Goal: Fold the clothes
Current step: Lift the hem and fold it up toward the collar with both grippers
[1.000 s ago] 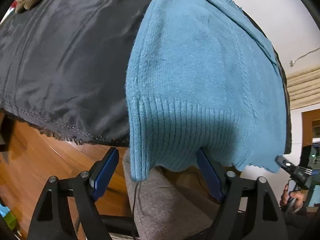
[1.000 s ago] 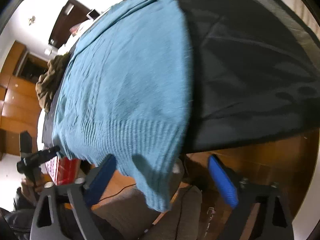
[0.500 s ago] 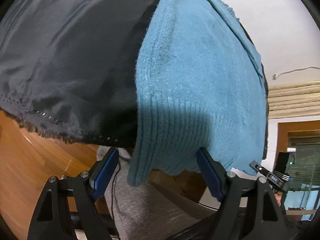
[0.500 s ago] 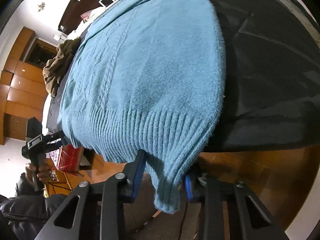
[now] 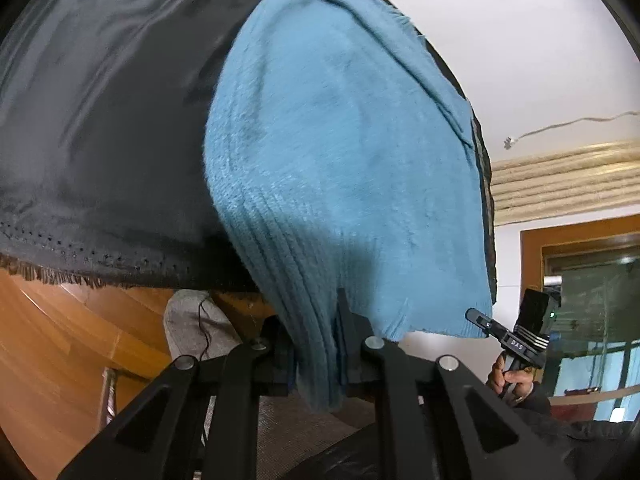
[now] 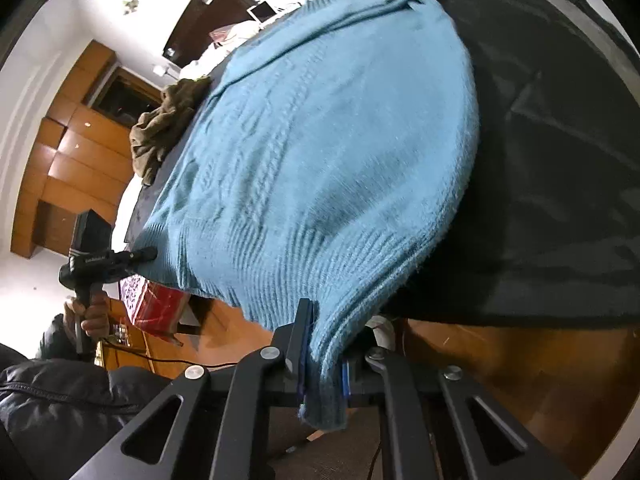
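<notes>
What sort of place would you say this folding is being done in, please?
Probably a home bedroom or living room: wooden wardrobe panelling, a polished wood floor, and a dark cloth-covered surface holding the blue sweater beside a heap of olive clothing.

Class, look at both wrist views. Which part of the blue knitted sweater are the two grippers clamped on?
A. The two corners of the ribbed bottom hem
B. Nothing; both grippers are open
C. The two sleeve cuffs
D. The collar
A: the left gripper and the right gripper are each shut on a corner of the ribbed hem of the blue sweater, which hangs over the edge of the black cloth.
</notes>
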